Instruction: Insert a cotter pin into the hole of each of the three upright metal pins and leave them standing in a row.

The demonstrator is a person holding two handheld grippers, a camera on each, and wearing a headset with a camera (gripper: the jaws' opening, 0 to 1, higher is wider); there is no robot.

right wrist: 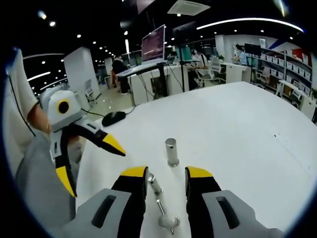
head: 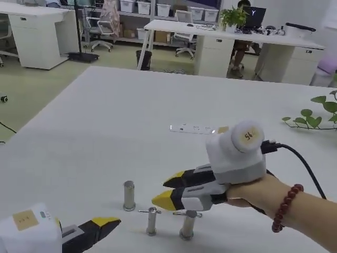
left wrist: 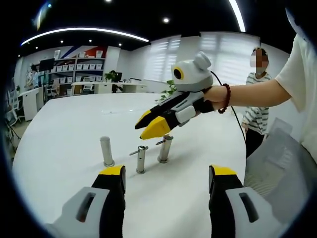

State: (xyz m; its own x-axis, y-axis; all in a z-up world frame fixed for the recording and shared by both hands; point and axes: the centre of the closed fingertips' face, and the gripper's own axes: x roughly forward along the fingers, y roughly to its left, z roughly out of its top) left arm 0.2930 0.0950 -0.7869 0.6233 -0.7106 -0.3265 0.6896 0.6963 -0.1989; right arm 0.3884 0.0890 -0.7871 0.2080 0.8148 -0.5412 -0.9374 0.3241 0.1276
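Between left claw (left wrist: 167, 171) and right claw (right wrist: 167, 172), both released: three upright pins (head: 151, 220); power strip (head: 192, 128) beyond.

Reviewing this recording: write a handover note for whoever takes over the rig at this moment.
Left gripper: open, empty, low in front of the row. Right gripper: open, empty, just above the row. Three upright silver metal pins stand on the white table. In the head view the middle metal pin and the right metal pin each carry a thin metal cotter pin through the top: done. The left metal pin is bare. Left: fit its cotter pin.
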